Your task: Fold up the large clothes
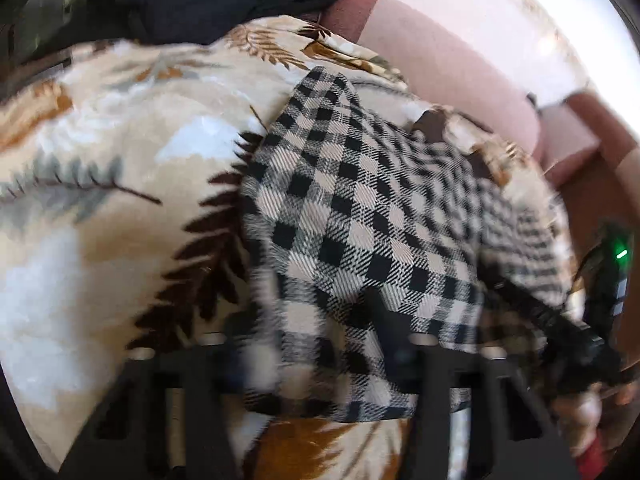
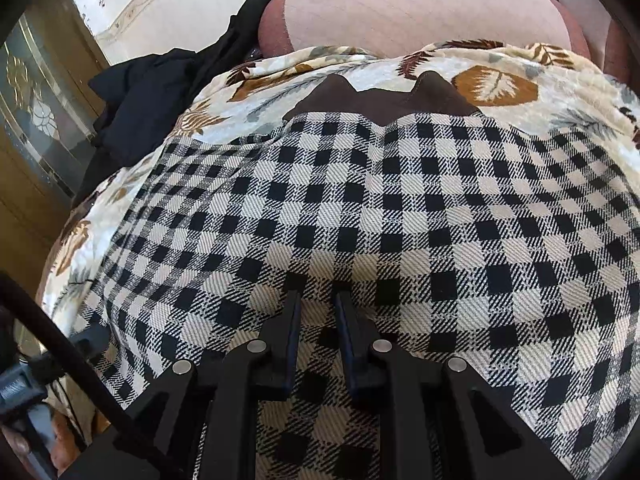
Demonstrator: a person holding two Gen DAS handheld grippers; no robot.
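A black-and-beige checked garment lies spread on a leaf-patterned blanket. A brown collar shows at the garment's far edge. The left wrist view is blurred. There my left gripper stands with its fingers apart, the garment's near edge lying between them and not visibly pinched. My right gripper sits low on the middle of the garment. Its narrow jaws are shut on a raised fold of the checked cloth. The right gripper's body also shows at the right edge of the left wrist view.
A heap of black clothing lies at the blanket's far left. Behind the blanket runs a pink cushioned sofa back. A wooden glazed door stands at the left. A person's hand is at lower right.
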